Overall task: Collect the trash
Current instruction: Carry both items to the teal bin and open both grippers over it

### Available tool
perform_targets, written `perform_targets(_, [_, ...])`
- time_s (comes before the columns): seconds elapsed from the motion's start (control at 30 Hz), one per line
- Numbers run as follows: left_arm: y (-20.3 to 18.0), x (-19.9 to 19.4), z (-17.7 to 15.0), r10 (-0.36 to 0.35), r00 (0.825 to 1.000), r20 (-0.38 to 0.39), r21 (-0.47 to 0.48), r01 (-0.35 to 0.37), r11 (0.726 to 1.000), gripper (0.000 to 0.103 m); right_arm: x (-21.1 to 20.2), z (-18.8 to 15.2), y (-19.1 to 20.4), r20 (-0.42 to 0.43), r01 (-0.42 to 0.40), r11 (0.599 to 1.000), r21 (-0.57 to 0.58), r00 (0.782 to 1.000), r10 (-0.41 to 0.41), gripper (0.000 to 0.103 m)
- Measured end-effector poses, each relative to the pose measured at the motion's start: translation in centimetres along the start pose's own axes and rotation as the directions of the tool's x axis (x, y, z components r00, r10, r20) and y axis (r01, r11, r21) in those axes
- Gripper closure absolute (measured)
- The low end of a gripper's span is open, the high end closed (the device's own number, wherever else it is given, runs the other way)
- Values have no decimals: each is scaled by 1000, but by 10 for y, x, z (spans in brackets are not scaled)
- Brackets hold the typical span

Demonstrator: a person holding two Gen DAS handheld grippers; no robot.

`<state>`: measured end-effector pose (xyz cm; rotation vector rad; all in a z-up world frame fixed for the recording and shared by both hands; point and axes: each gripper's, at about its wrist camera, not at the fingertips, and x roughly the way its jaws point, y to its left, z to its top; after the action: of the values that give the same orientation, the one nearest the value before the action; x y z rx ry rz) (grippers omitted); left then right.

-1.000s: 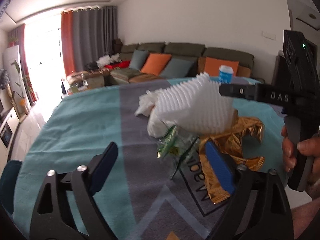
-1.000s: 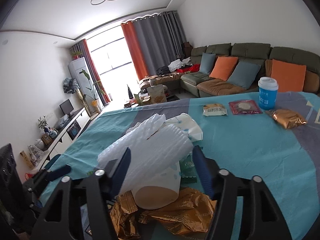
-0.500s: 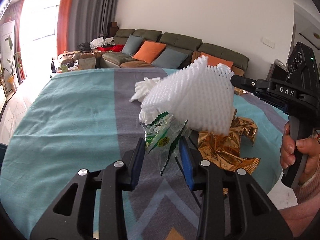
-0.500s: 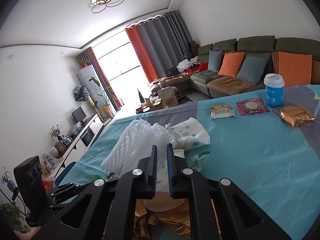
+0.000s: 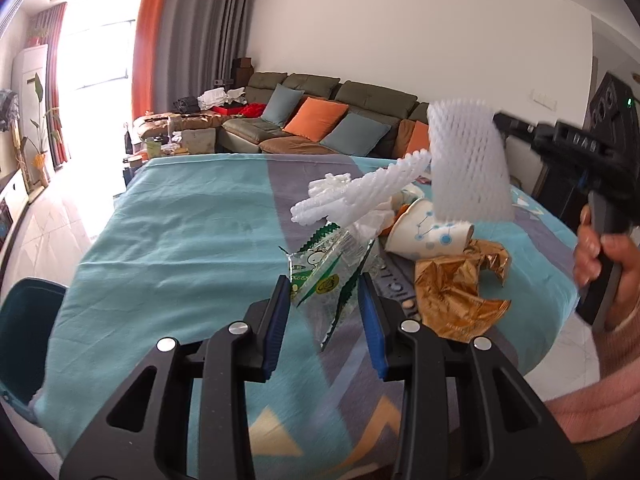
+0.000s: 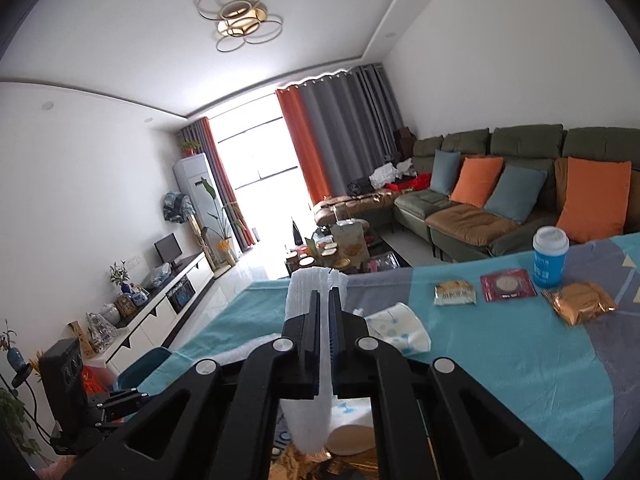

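My left gripper (image 5: 323, 279) is shut on a clear plastic wrapper with green print (image 5: 320, 276), its blue pads pressing both sides of it just above the teal tablecloth (image 5: 180, 248). My right gripper (image 6: 325, 292) is shut on a white foam net sleeve (image 6: 304, 292). In the left wrist view that sleeve (image 5: 468, 168) hangs in the air from the right gripper (image 5: 500, 122), above the trash pile. The pile holds a second foam net (image 5: 352, 196), a tipped paper cup with blue dots (image 5: 428, 232) and crumpled gold foil (image 5: 456, 284).
Farther along the table stand a blue cup with a white lid (image 6: 550, 260), two flat snack packets (image 6: 456, 294) and a gold packet (image 6: 584, 306). A teal chair (image 5: 24, 340) stands at the table's left edge. A sofa with cushions lies beyond.
Both grippers closed: the left on the clear wrapper, the right on the foam net sleeve. The right one then rose with the sleeve, which uncovered the paper cup.
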<state>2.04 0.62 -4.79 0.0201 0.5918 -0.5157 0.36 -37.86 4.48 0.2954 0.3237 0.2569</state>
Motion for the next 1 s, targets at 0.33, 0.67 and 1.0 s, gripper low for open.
perform_targets(0.33, [16, -21, -14, 75, 997, -10, 11, -75, 997, 68, 12, 2, 30, -15, -149, 988, -36, 989, 149, 100])
perform_targets(0.67, [49, -46, -17, 177, 984, 9, -53, -176, 983, 68, 72, -24, 71, -173, -266, 963, -33, 951, 256, 100])
perform_targets(1.0, [103, -86, -24, 349, 937, 16, -150, -343, 927, 68, 116, -24, 134, -226, -392, 920, -24, 898, 377, 100])
